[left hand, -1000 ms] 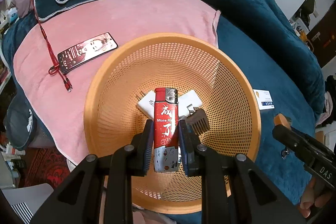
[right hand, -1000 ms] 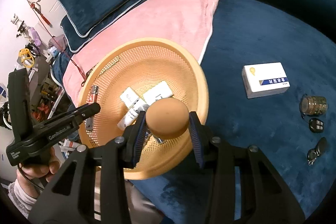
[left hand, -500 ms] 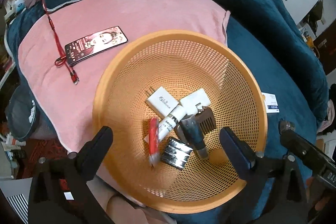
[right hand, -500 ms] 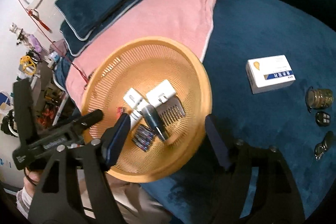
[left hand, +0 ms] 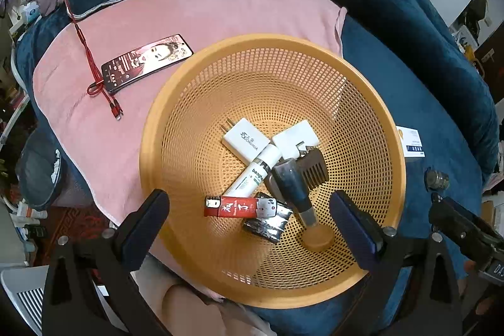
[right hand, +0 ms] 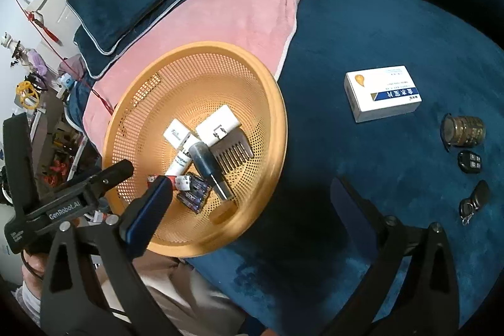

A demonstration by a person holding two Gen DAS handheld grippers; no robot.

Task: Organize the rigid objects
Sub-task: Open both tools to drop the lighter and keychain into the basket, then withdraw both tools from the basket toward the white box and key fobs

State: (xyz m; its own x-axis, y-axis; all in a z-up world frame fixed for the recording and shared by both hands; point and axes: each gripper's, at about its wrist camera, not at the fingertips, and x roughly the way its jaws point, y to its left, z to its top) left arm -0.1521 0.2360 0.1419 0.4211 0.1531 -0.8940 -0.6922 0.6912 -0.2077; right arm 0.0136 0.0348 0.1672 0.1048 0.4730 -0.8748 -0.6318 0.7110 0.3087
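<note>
Both grippers hang spread wide and empty over the near part of the basket (left hand: 267,43). The left gripper (left hand: 249,225) stands with its jaws far apart, and the red lighter (left hand: 241,207) lies on the basket floor between them, untouched, its long axis running across from one jaw toward the other. The right gripper (right hand: 249,203) has just been opening its jaws; nothing sits between them now but the basket's near rim and blue bedspread (right hand: 362,21).

Inside the basket, just beyond the lighter, sit a pack of batteries (left hand: 267,221), a white tube (left hand: 255,172), two white chargers (left hand: 245,139), a comb (left hand: 313,170) and a dark tool with a metal tip (left hand: 293,188). A pale round thing (left hand: 316,238) rests by the near wall, blurred.

Now the loose items. To the right of the basket, on the bedspread, lies a white box (right hand: 381,92), long side across the right view; beyond it a small jar (right hand: 463,129) and two key fobs (right hand: 469,161). All of them lie up and to the right of the right fingers (right hand: 151,207), so by my reckoning that hand is nearer. The phone (left hand: 146,62) on the pink towel (left hand: 220,5) lies left of the basket, nearer the left hand.
</note>
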